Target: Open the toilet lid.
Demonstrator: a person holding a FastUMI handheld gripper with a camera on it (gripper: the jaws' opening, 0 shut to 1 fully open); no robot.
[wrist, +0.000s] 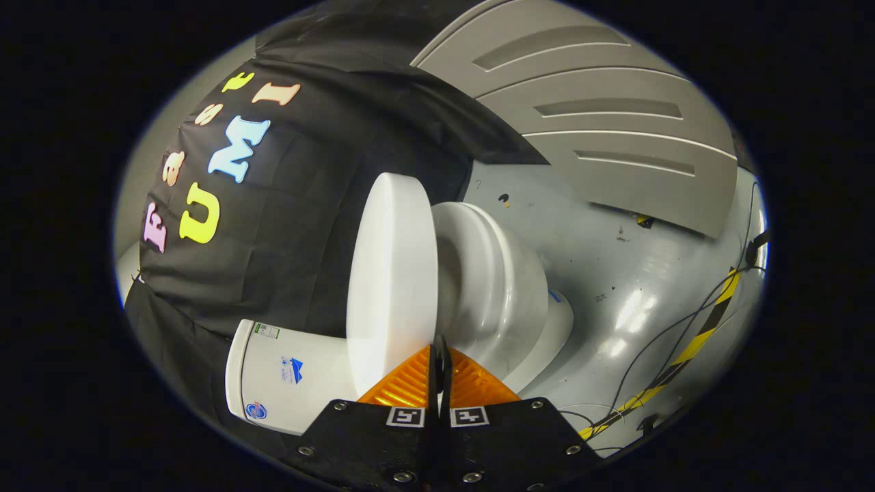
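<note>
A white toilet stands against the black cloth wall, seen turned on its side in this view. Its lid (pixel 393 273) is lifted well off the bowl (pixel 506 301) and stands close to the tank (pixel 287 376). My gripper (pixel 438 345) is shut, its two fingers pressed together with nothing between them. The fingertips sit at the lid's rim, in the gap between the lid and the bowl, and seem to touch the lid's inner edge. The seat under the lid is hard to tell apart from the bowl.
The pale grey floor (pixel 615 273) runs beyond the bowl, with thin black cables (pixel 670 328) and a yellow-and-black tape strip (pixel 704 328) across it. A grey ribbed panel (pixel 601 116) stands farther off. The black cloth wall (pixel 307 205) is behind the tank.
</note>
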